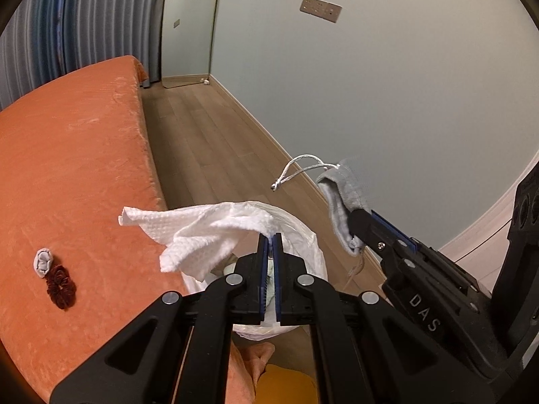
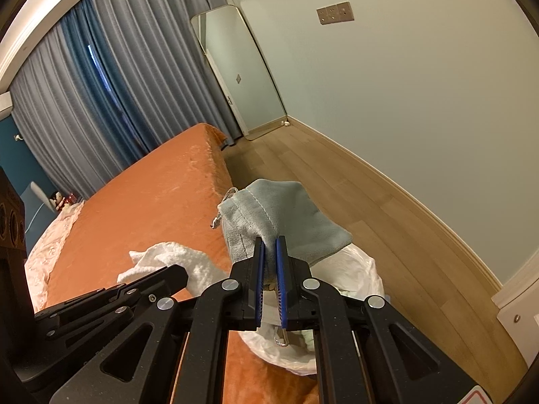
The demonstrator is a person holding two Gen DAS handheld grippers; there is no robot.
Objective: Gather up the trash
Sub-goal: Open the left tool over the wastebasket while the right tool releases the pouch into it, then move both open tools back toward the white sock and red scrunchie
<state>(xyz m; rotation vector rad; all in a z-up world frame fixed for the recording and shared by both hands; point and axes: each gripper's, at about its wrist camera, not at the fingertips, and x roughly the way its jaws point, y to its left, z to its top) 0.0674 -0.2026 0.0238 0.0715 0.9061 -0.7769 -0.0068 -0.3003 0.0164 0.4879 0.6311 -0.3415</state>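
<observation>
1. One orange bed cover (image 1: 74, 155) fills the left wrist view from 7 to 11 o'clock; wood floor (image 1: 202, 134), a pale wall (image 1: 404, 101) and grey-blue curtains (image 2: 84, 94) surround it, with a leaning mirror (image 2: 242, 74) at 12 o'clock.
2. A white trash bag (image 2: 357, 269) stands open beside the bed's edge, under both grippers.
3. Left gripper (image 1: 270, 235), tilted downward, is clamped on a white paper towel (image 1: 202, 232) above the bag.
4. Right gripper (image 2: 269, 239), at 3 o'clock of the left one, pinches a grey drawstring pouch (image 2: 286, 215).
5. A small grey wad (image 1: 44, 261) and a dark red scrunchie (image 1: 61, 286) lie on the cover at 8 o'clock.
</observation>
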